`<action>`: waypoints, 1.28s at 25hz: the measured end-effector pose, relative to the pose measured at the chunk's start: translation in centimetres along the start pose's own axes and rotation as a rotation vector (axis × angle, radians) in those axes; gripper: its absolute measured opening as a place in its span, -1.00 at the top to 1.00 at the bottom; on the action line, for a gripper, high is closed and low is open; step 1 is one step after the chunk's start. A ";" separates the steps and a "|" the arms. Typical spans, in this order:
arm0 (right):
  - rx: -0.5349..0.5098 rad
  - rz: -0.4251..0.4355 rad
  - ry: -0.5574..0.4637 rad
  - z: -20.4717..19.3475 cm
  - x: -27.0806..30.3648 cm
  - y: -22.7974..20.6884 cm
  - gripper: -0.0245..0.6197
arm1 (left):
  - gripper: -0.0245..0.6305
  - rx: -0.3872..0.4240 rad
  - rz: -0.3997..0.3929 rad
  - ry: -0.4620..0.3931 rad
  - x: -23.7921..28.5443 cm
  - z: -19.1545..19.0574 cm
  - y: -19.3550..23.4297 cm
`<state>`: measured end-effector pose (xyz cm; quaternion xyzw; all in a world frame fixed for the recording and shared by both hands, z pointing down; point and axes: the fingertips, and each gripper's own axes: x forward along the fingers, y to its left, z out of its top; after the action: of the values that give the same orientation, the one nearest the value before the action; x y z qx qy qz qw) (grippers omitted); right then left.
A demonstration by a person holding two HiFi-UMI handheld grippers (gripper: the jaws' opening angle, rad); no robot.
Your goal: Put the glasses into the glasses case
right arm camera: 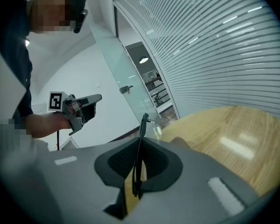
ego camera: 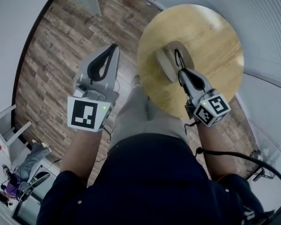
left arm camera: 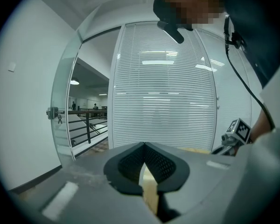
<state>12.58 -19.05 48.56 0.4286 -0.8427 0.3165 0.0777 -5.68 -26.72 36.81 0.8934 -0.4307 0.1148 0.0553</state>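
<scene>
Right gripper (right arm camera: 139,153) first, close under its own lens: jaws clamped on a thin dark temple of the glasses (right arm camera: 143,125), one lens showing just past the tips. From the head view I've got the frame hanging right over the glasses case (ego camera: 165,65), which lies near the middle of the round wooden bench (ego camera: 215,46). Touching or not, I can't tell. My call: line the frame up lengthwise with the case's hollow, ease down until it rests, and only then let go. Left gripper (left arm camera: 144,148) has its jaws together on nothing, out over the plank floor (ego camera: 56,60). I'd bring it in to pin the case. Around us: slatted blinds (left arm camera: 168,87) behind glass, with a glass door (left arm camera: 60,115) beside them.
</scene>
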 end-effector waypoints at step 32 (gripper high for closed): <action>0.047 0.036 0.130 -6.0 4.6 -3.1 0.84 | 0.92 -0.015 0.061 0.108 1.8 -6.8 3.8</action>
<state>11.22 -19.92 56.54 0.3933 -0.8358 0.3649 0.1166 -8.65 -29.10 43.88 0.8719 -0.4551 0.1614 0.0818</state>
